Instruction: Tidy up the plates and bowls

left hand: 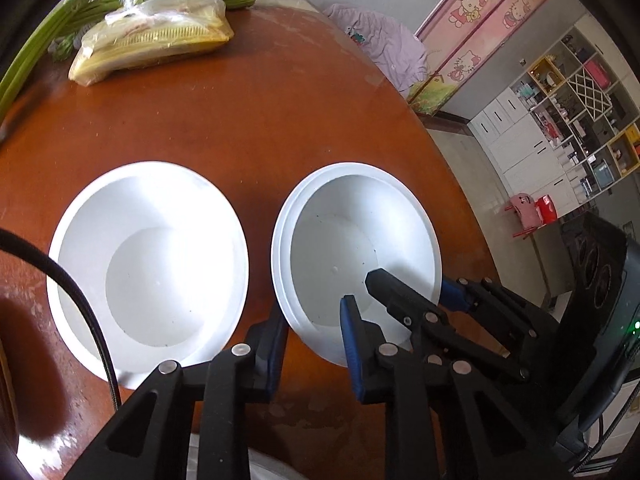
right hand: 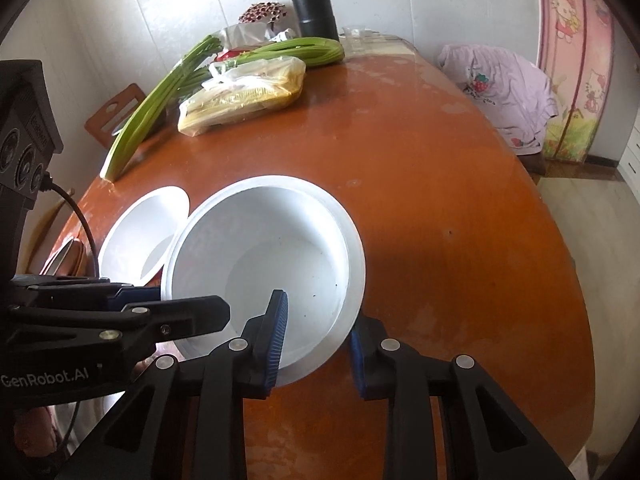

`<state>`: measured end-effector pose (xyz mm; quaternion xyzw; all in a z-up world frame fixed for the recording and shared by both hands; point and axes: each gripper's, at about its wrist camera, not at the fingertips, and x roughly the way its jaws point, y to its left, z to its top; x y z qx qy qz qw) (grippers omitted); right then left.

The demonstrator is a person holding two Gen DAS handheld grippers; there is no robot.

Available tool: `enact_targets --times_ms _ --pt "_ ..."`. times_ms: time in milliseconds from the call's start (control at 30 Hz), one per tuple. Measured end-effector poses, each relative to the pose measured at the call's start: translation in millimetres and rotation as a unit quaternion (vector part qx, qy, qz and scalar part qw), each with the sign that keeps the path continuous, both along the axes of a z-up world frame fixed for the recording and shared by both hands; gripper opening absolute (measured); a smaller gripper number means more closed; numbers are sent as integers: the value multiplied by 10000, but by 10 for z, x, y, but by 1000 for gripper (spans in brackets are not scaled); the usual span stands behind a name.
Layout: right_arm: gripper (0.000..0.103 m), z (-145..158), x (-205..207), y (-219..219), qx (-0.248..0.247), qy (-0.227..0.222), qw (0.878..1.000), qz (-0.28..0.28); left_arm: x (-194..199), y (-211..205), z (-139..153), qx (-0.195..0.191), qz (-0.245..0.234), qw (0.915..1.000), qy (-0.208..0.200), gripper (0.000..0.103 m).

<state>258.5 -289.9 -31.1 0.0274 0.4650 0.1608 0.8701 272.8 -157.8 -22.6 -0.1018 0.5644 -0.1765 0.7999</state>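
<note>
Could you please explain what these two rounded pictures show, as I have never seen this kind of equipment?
No robot: a person carries a gripper in each hand, each with a wide-angle camera looking along its two fingers. One picture comes from the left gripper, the other from the right gripper. On the table sit a single white bowl and, beside it, two nested white bowls; farther back lie celery and a bag of yellow food. Both grippers are closed on the nested bowls' near rim, one finger inside, one outside.

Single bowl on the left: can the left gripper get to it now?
Probably not yet: the left gripper is shut on the rim of the stacked bowls. Once released, nothing blocks the single bowl.
</note>
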Motion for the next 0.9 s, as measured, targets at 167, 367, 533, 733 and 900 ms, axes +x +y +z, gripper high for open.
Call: enact_targets --times_ms 167,367,533,733,900 --pt "30 35 -63 27 -47 -50 10000 15 -33 -19 32 77 0 9999 -108 25" --pt "30 162 -157 8 -18 -194 9998 -6 -157 -27 191 106 -66 9993 -351 25" --pt "30 306 -292 22 -38 -356 9994 12 -280 32 331 73 -114 9987 -492 25" --pt "30 505 -451 67 -14 -589 9983 30 -451 103 488 76 -157 9974 -695 25" --pt "30 621 -577 160 20 -735 9973 84 -603 193 605 128 -135 9959 -881 25"
